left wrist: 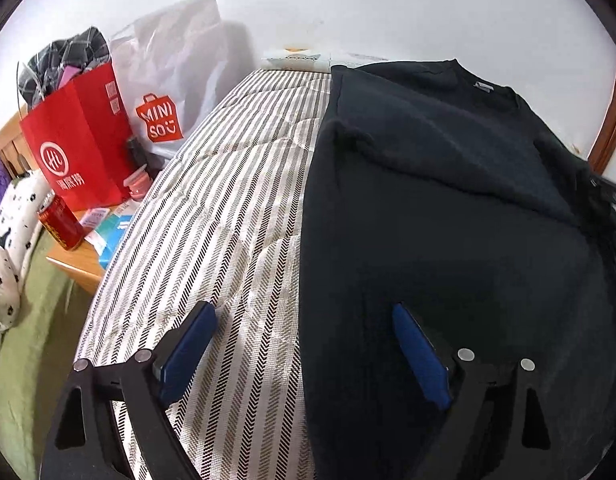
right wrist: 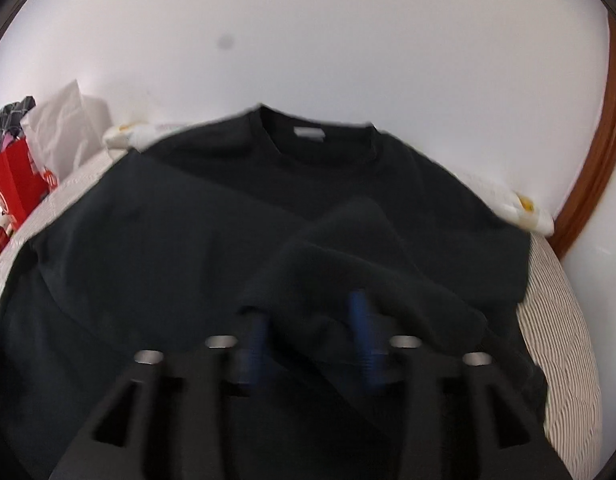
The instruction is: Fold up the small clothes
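A black long-sleeved top (left wrist: pixel 448 200) is laid flat on a striped quilted mattress (left wrist: pixel 235 208), collar towards the white wall (left wrist: pixel 388 8), a grey label (left wrist: pixel 483 86) seen inside the neck. In the left wrist view the top's left edge is folded in, a sleeve laid across the chest. In the right wrist view, which is motion-blurred, a second fold of sleeve fabric (right wrist: pixel 348 248) is seen heaped over the middle of the body.

The left gripper (left wrist: pixel 303 336) is seen with blue pads (left wrist: pixel 189 348) spread wide apart; one pad is over the bare striped mattress, the other over the black fabric near the hem. Nothing is clamped between them; contact with the cloth cannot be told.

The right gripper (right wrist: pixel 312 336) is shown with its jaws parted, blue pads (right wrist: pixel 362 336) on either side of a ridge of black cloth. The pads are not seen pressing on it; blur makes any touch uncertain.

Beside the mattress a wooden bedside table (left wrist: pixel 77 264) is seen, carrying a red paper bag (left wrist: pixel 79 148), a white Miniso bag (left wrist: pixel 167 80), a red can (left wrist: pixel 61 222) and small packets. Checked fabric (left wrist: pixel 67 60) is stuffed in the red bag. A green sheet (left wrist: pixel 23 360) and a white patterned cloth (left wrist: pixel 11 232) are seen at far left. A brown wooden frame (right wrist: pixel 604 152) is seen along the right edge
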Action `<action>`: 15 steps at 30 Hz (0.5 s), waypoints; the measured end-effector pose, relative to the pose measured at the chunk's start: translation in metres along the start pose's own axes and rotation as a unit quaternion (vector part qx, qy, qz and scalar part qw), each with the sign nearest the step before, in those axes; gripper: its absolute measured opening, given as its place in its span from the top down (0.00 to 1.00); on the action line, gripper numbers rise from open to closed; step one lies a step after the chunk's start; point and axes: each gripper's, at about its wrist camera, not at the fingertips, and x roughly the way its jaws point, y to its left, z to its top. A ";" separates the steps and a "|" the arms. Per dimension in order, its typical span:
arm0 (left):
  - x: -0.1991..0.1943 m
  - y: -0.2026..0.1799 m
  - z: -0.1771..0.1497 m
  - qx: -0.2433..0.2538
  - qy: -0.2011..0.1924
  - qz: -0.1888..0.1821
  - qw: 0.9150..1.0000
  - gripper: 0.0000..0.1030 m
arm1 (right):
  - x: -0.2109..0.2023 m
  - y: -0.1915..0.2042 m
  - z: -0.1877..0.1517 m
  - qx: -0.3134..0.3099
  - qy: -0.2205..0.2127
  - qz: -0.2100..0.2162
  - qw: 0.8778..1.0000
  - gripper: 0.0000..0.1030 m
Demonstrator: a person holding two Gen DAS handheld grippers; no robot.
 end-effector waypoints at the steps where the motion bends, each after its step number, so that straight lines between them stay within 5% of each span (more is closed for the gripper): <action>1: 0.000 0.000 0.000 0.001 0.000 0.002 1.000 0.12 | -0.010 -0.010 -0.006 0.007 -0.010 0.006 1.000 0.37; 6: 0.000 0.000 0.000 0.002 0.001 0.001 1.000 0.11 | -0.049 -0.055 -0.035 0.033 -0.026 -0.024 0.999 0.32; 10: 0.000 -0.001 0.000 0.002 0.002 0.000 1.000 0.11 | -0.039 -0.093 -0.048 0.075 0.006 -0.048 0.996 0.32; 15: 0.000 -0.001 0.001 0.001 0.002 0.000 1.000 0.10 | -0.021 -0.117 -0.051 0.115 0.016 -0.028 0.993 0.33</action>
